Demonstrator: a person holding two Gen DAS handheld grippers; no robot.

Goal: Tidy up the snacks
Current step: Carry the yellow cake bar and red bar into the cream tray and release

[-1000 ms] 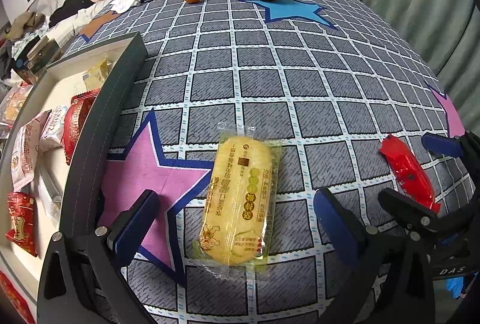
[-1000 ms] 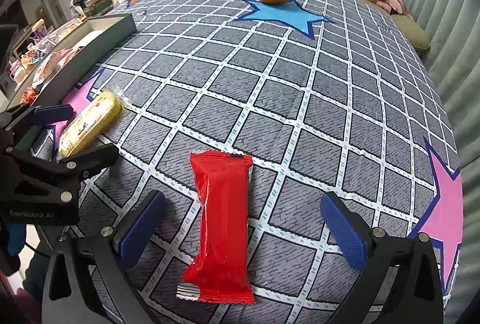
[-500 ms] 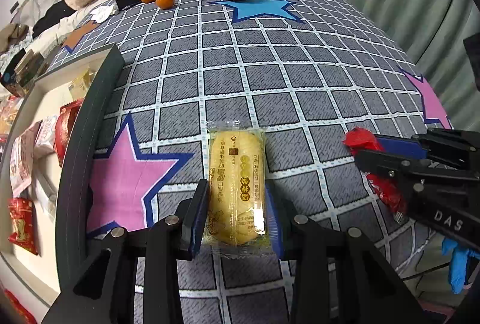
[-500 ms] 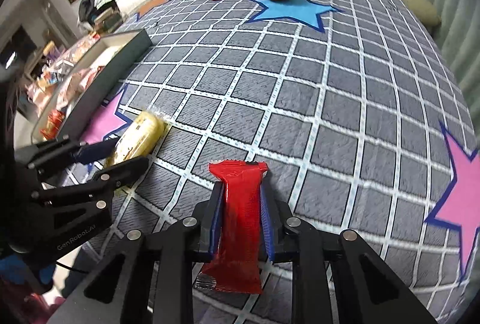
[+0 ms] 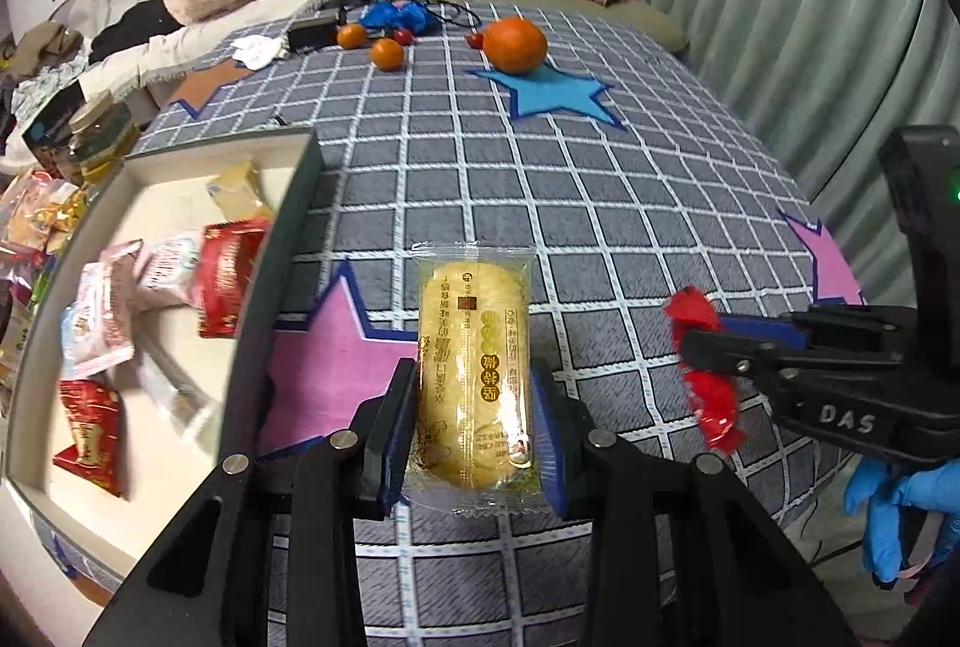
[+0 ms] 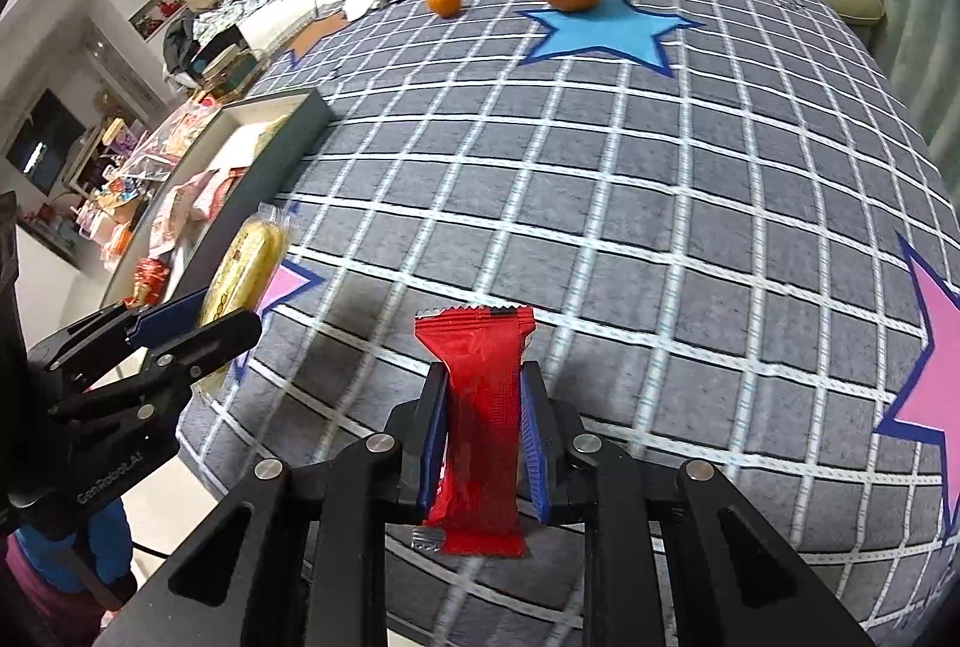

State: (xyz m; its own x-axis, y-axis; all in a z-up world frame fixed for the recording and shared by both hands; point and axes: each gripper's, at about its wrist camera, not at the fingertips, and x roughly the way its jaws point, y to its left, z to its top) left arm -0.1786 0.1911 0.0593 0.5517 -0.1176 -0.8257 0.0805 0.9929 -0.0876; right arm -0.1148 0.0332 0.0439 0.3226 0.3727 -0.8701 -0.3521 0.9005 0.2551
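Observation:
My left gripper (image 5: 474, 401) is shut on a yellow cake in a clear wrapper (image 5: 474, 347), held lifted over the pink star on the grey checked cloth. My right gripper (image 6: 483, 422) is shut on a red snack pack (image 6: 480, 395), also raised off the cloth. In the left wrist view the right gripper (image 5: 711, 341) with the red snack pack (image 5: 702, 365) shows at the right. In the right wrist view the left gripper (image 6: 198, 323) with the yellow cake (image 6: 243, 269) shows at the left. A dark-walled tray (image 5: 276, 275) of several snack packs lies to the left.
A large orange (image 5: 515, 45), two small oranges (image 5: 387, 53), cables and a blue bag lie at the table's far end. Jars and loose snack bags (image 5: 36, 209) crowd the area left of the tray. A blue-gloved hand (image 5: 894, 503) holds the right gripper. A curtain hangs at the right.
Both grippers went from wide open to shut, the left on the yellow cake and the right on the red pack. Both packs have since risen off the cloth.

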